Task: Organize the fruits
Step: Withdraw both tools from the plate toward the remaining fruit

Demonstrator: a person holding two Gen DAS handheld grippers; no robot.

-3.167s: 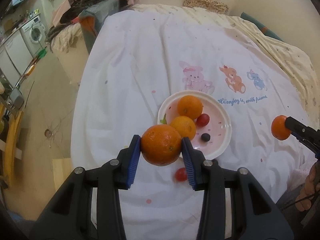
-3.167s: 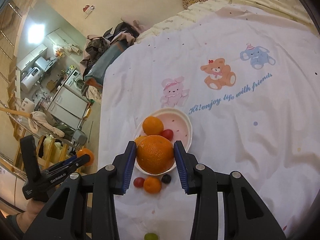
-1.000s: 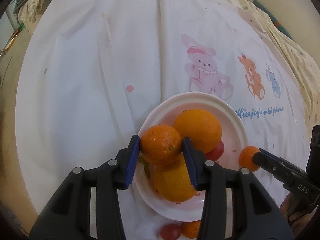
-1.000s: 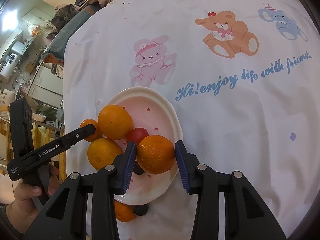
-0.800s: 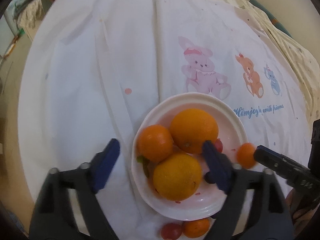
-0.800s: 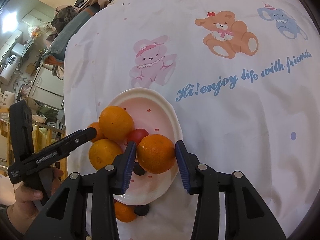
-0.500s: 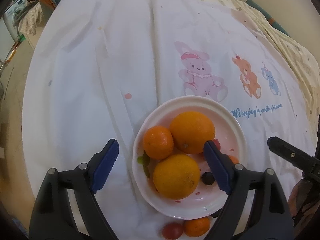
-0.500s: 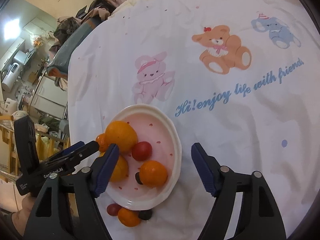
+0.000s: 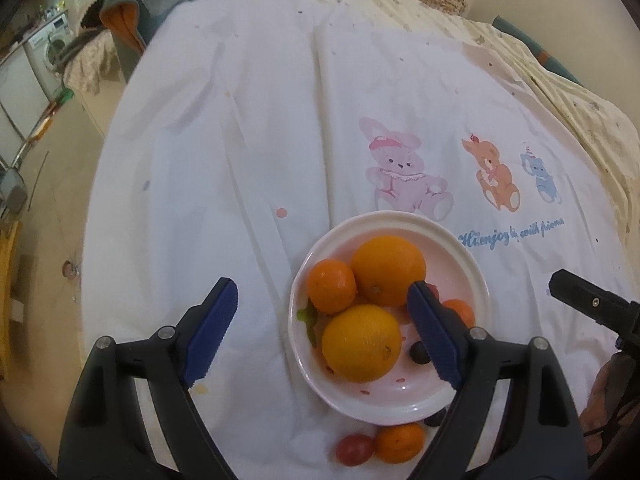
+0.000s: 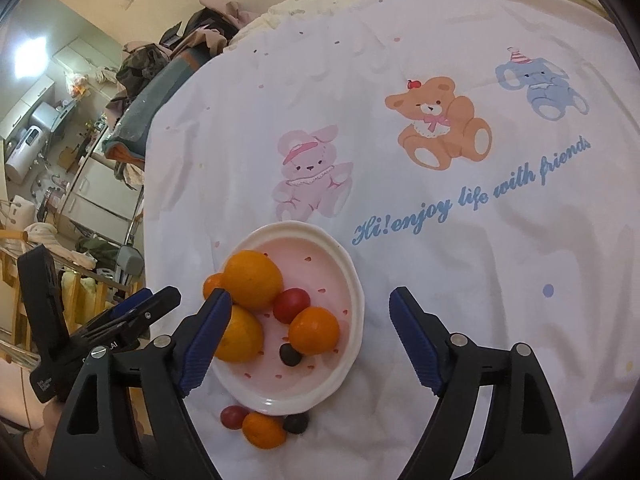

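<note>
- One white sheet (image 10: 440,280) printed with three cartoon animals covers the bed: a pink bunny, an orange bear and a blue elephant.
- Two grippers hang above it. The left gripper (image 9: 324,336) has its blue pads spread wide with nothing between them. The right gripper (image 10: 308,336) has just been opening; its pads stand wide apart and bare.
- One white plate (image 10: 352,276) with small pink marks lies just below the bunny, at 6 o'clock from it.
- Two large oranges sit on the plate: one orange (image 9: 389,271) at 12 o'clock, the second orange (image 9: 361,343) at 7 o'clock, touching each other.
- Two mandarins are on the plate: one mandarin (image 9: 331,286) at 10 o'clock, the other mandarin (image 10: 314,330) at 4 o'clock in the right wrist view.
- One red tomato (image 10: 291,305) and one dark grape (image 10: 290,354) lie mid-plate.
- Off the plate at 6 o'clock, on the sheet: one loose mandarin (image 10: 264,429), one loose tomato (image 10: 234,417), one loose grape (image 10: 296,423).
</note>
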